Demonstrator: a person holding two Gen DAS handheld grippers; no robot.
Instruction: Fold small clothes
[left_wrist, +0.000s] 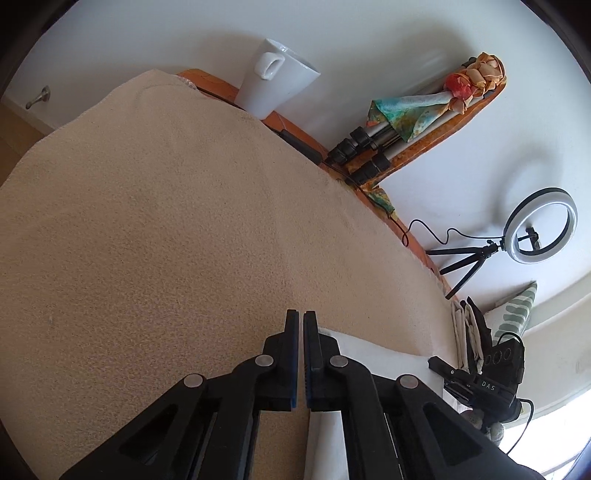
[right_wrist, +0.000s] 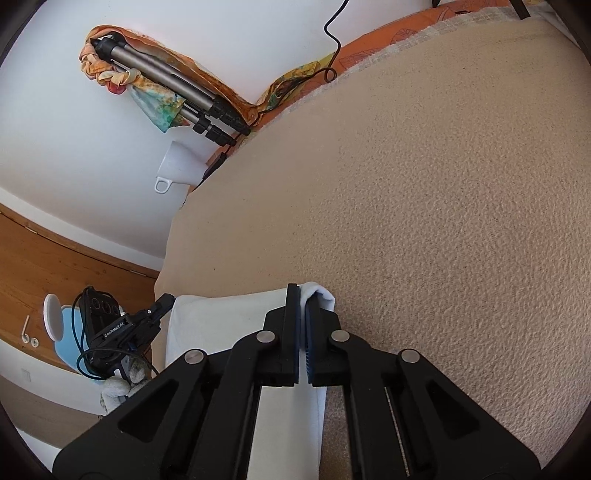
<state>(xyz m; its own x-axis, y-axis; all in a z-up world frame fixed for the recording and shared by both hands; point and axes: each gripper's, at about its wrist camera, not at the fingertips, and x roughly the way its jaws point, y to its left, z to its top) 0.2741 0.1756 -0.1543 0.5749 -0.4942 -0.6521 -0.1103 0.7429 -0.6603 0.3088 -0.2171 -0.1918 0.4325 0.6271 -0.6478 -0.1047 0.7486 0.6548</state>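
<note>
A small white cloth (left_wrist: 376, 358) (right_wrist: 221, 317) lies on a beige blanket (left_wrist: 166, 221) (right_wrist: 443, 221), its far edge stretched straight between my two grippers. My left gripper (left_wrist: 301, 317) is shut at the cloth's left corner, and the fabric passes under its right finger. The right wrist view shows that same left gripper (right_wrist: 164, 301) at that corner. My right gripper (right_wrist: 301, 291) is shut on the opposite corner, where white fabric bunches around its right finger. In the left wrist view, my right gripper (left_wrist: 437, 363) sits at the cloth's right end.
A white mug (left_wrist: 273, 85) (right_wrist: 177, 162) stands at the blanket's far edge by the white wall. A folded tripod (left_wrist: 369, 140) wrapped in a colourful scarf lies on an orange ledge. A ring light (left_wrist: 539, 225) and a green-patterned pillow (left_wrist: 517, 310) are at the right.
</note>
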